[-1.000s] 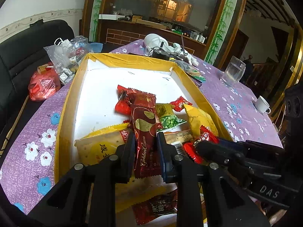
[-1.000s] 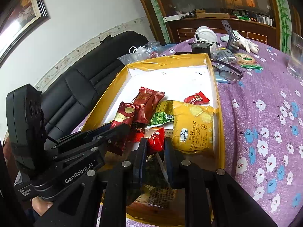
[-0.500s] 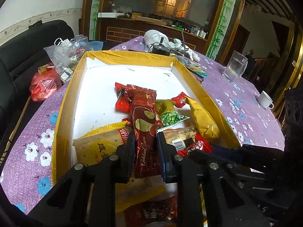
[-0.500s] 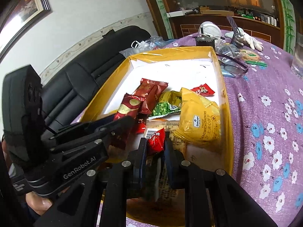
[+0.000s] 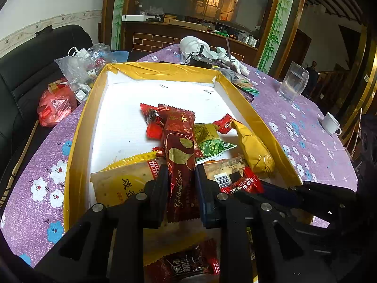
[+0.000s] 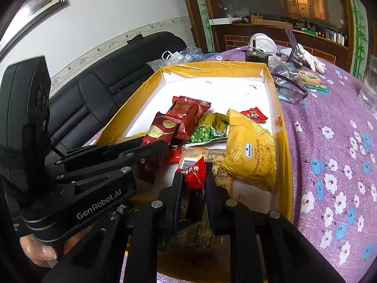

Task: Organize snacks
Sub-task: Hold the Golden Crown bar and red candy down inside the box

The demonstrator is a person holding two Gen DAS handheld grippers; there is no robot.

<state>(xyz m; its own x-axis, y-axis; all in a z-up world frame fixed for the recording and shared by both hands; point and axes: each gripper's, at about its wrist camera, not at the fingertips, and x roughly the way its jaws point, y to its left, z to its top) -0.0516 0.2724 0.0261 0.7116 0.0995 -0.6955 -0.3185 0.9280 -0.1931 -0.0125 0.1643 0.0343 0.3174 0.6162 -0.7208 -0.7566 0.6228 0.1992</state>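
A: Left gripper (image 5: 181, 181), state?

B: Jaws drawn narrow, clamped on the near end of the dark red Golden Crown wrapper (image 5: 180, 155). The wrapper runs away from the fingers toward the middle of the yellow box (image 5: 77, 141), its far end lying over the other packets.

A: Right gripper (image 6: 194, 181)?

B: Also pinched close, gripping the small red candy packet (image 6: 194, 172). The packet stands up between the pads, barcode corner on top, near the box's front edge.

A: Rest of the box contents?

B: Yellow sandwich cracker bag (image 6: 249, 155) against the right wall. Green pea packet (image 6: 207, 132) just left of it, touching. A second small red candy (image 6: 253, 115) behind the cracker bag. A tan biscuit pack (image 5: 122, 181) with Chinese print lies by the left gripper's left finger, near the front left corner. The back half of the white floor is bare.

A: Surroundings?

B: Box sits on a purple flowered tablecloth (image 6: 329, 153). Drinking glass (image 5: 293, 81) and white cup (image 5: 331, 123) stand toward the table's right edge, well apart from the box.
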